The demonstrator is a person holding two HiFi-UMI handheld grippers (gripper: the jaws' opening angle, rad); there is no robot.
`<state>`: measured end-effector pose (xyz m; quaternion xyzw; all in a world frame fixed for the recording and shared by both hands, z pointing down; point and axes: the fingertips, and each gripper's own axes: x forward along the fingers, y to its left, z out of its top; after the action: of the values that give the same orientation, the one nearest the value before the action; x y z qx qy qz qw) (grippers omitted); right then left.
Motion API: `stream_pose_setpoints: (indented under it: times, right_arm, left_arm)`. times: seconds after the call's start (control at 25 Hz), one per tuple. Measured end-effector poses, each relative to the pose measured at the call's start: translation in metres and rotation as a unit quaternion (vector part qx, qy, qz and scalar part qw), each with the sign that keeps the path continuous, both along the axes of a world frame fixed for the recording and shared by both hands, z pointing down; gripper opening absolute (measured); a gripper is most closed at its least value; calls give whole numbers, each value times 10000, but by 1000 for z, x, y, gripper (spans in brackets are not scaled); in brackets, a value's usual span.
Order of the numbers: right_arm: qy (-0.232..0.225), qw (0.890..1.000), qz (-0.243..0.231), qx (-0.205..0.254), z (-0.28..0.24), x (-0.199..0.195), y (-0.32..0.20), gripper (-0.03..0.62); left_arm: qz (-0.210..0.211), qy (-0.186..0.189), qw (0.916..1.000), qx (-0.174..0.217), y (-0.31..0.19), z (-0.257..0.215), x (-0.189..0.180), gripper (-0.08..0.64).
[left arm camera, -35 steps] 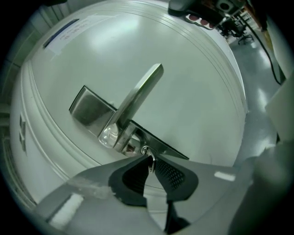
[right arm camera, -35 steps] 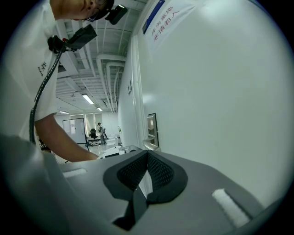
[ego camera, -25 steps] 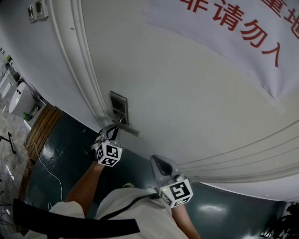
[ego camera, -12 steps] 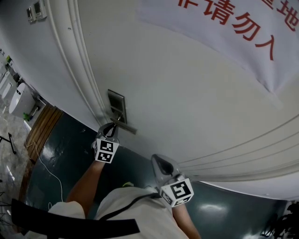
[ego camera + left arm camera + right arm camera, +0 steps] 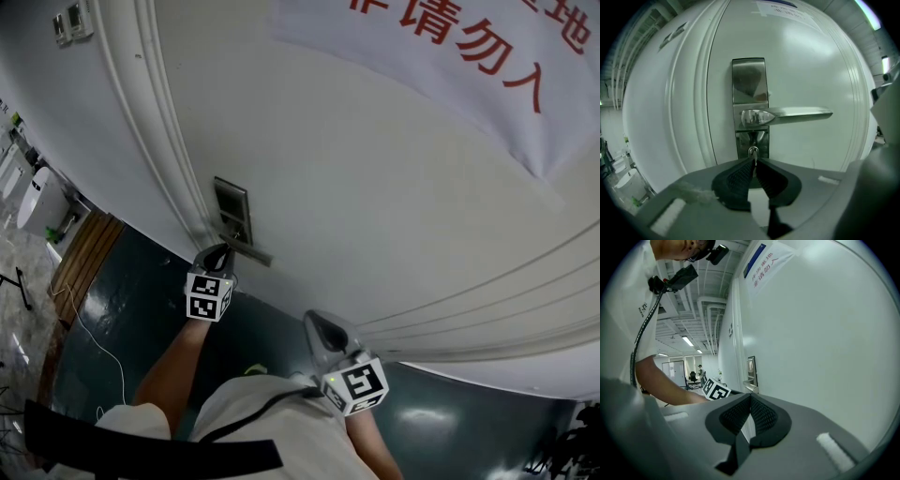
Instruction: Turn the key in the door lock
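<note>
Since a second ago we have rolled the left gripper (image 5: 753, 160) about its own line (its marker cube (image 5: 208, 295) now sits squarer in the head view), jaws clamped on the key (image 5: 753, 152). The key sits at its tips, just under the lever handle (image 5: 787, 114). Its long axis runs straight ahead into the lock plate (image 5: 750, 84), its bow edge-on and upright. The right gripper (image 5: 750, 397), jaws together on nothing, hangs well back. The banner (image 5: 441, 56) above reads "请勿入".

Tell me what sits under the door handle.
Under the handle, a key stands in the lock plate, its head pinched in the left gripper. Its blade is covered, and the keyhole too.
</note>
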<state>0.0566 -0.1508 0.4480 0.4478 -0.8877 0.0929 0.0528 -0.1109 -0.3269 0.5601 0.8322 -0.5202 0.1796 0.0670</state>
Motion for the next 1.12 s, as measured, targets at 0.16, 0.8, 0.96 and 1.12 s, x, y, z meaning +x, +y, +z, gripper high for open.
stream_pose_setpoints:
  times: [0.16,0.8,0.96,1.12]
  right_arm:
    - [7,10000,22,12,-1,2,3,9]
    - [16,9999,131,12,-1,6,6,9]
    - [17,9999,130,9,0,6,6,9]
    - [12,9999,128,9,-1,6,6,9]
  left_arm:
    - [-16,100,9999,-60,0,1,-1,29]
    - [-138,1133,9925,-443,1,2,-3,29]
    - [-186,1886,9790,-756,1,4,-5,28]
    - [-195,2728,9557,-1088,0,6,-7,28]
